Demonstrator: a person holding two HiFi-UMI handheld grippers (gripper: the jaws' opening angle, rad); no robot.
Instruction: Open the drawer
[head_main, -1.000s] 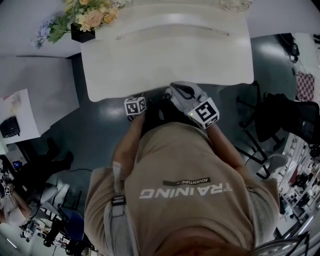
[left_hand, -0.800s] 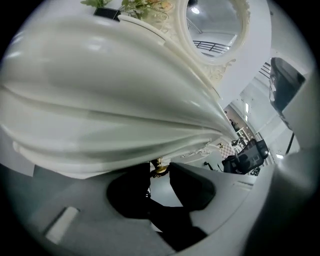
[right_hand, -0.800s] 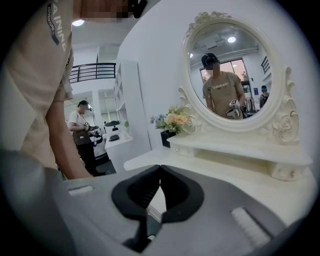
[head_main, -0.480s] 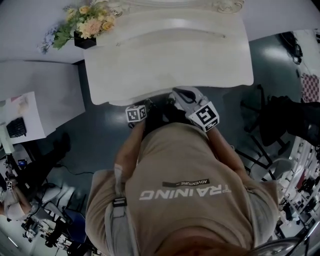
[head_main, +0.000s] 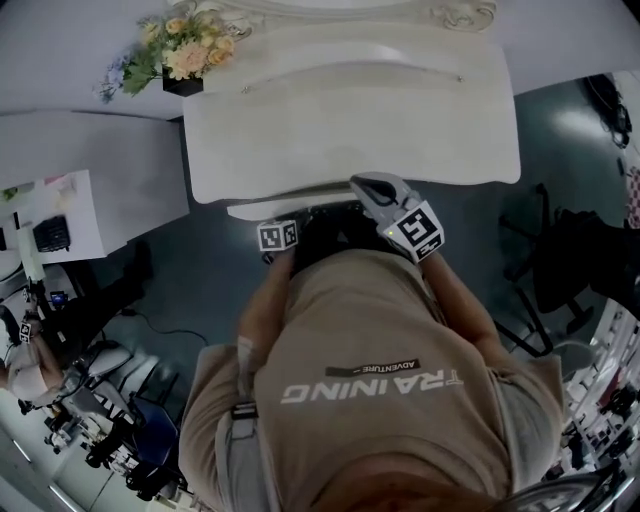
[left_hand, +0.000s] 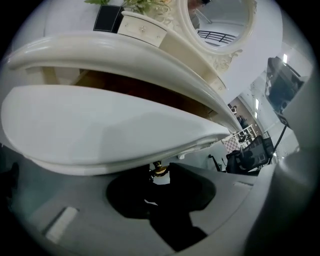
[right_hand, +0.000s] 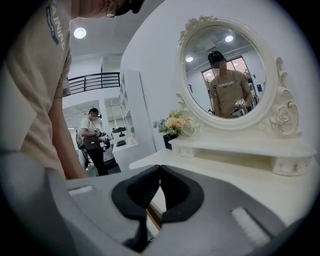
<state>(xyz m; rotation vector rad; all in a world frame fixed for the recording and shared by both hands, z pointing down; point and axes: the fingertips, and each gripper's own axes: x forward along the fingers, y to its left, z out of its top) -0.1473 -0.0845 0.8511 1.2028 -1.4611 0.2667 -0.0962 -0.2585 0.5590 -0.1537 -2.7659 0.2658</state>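
A white dressing table (head_main: 350, 110) stands in front of me. Its curved white drawer front (left_hand: 115, 130) is pulled a little way out, with a brown gap above it under the tabletop (left_hand: 125, 50). In the head view the drawer (head_main: 262, 210) shows as a pale strip below the table edge. My left gripper (left_hand: 160, 176) is shut on the small brass drawer knob (left_hand: 159, 170). My right gripper (right_hand: 160, 169) is shut on nothing and hovers over the table's front edge; in the head view the right gripper (head_main: 372, 190) sits to the right of the left gripper (head_main: 278, 237).
An oval mirror (right_hand: 225, 70) with a low shelf (right_hand: 240, 145) and a flower pot (head_main: 180, 45) stand at the table's back. A white desk (head_main: 90, 190) lies to the left, dark chairs (head_main: 580, 260) to the right. A person (right_hand: 94, 137) stands far off.
The drawer has slid out toward me: a pale strip under the table edge, absent a second ago, now shows. The left gripper moved back with it.
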